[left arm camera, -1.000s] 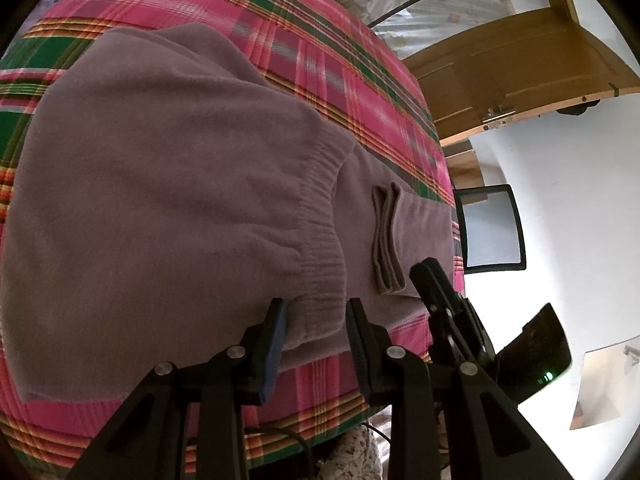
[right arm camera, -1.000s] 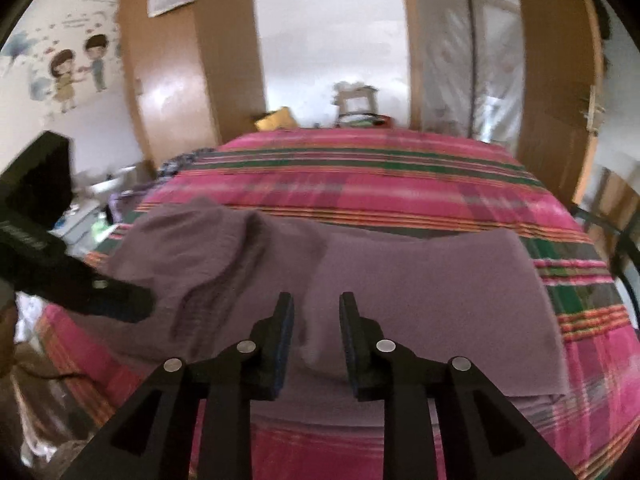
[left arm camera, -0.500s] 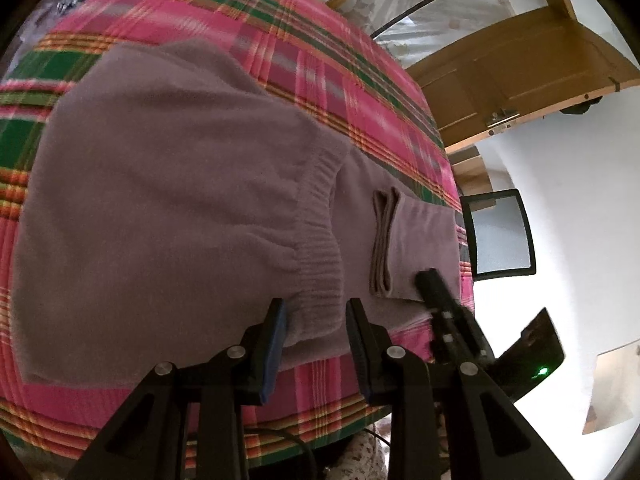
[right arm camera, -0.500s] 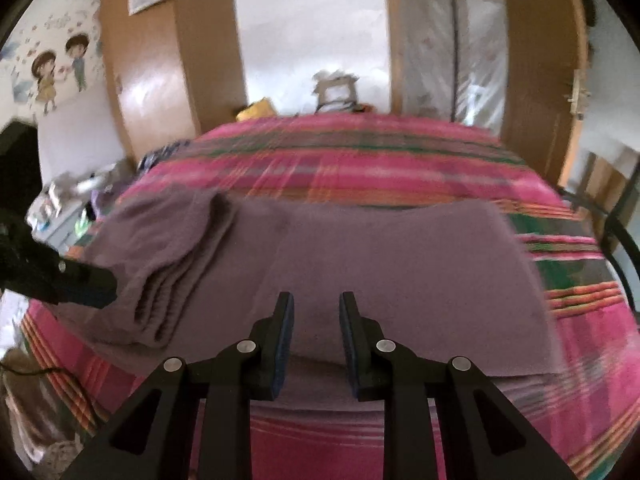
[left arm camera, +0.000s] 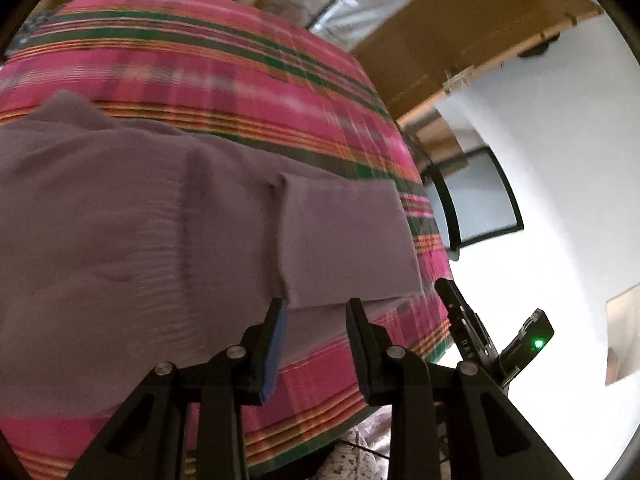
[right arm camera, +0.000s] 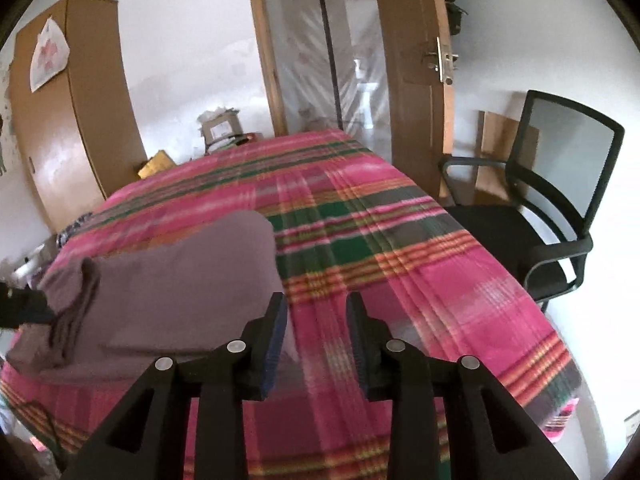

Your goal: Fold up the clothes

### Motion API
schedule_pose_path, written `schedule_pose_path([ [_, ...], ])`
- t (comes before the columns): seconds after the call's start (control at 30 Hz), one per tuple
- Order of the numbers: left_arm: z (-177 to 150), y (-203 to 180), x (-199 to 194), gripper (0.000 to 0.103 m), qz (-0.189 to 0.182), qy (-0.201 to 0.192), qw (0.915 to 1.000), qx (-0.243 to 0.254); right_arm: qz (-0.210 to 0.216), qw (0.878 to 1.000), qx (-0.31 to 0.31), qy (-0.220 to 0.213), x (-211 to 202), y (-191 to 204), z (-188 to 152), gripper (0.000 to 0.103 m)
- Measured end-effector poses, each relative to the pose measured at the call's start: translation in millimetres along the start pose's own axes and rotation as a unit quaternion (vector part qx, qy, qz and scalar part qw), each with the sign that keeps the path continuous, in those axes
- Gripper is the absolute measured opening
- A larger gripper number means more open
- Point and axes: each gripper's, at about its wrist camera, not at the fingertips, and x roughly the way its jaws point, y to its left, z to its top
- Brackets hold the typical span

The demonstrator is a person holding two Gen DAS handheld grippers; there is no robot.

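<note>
On the plaid bed point(right arm camera: 400, 264), our mauve garment point(left arm camera: 160, 232) lies partly folded, near the edge. We have swung both tools rightward: right gripper point(right arm camera: 316, 326), fingers just widened, empty over bare blanket; left gripper point(left arm camera: 316, 328) parted, empty, at the hem. Next fold pending.

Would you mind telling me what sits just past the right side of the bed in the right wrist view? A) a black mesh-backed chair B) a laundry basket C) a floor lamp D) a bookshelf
A: a black chair with a mesh back and armrests stands beside the plaid blanket, in front of the wooden door.
</note>
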Motion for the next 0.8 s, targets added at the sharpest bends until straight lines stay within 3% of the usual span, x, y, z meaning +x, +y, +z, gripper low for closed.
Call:
schedule_pose_path([
  [0.43, 11.2, -6.5, 49.2, 0.031, 0.007, 0.017, 0.9998, -0.01, 0.009, 0.996, -0.08, 0.029, 16.1, 18.7, -17.0, 0.032],
  [0.47, 10.8, -4.8, 51.2, 0.031, 0.008, 0.019, 0.9997, -0.012, 0.004, 0.996, -0.085, 0.034, 17.8, 19.4, -19.1, 0.034],
  [0.57, 7.8, -1.0, 52.2, 0.031, 0.008, 0.023, 0.9996, -0.015, 0.008, 0.995, -0.087, 0.042, 19.6, 20.6, -22.0, 0.054],
  [0.8, 4.1, 0.6, 53.2, 0.031, 0.013, 0.026, 0.9995, -0.012, -0.007, 0.995, -0.09, 0.03, 25.0, 28.6, -16.3, 0.056],
])
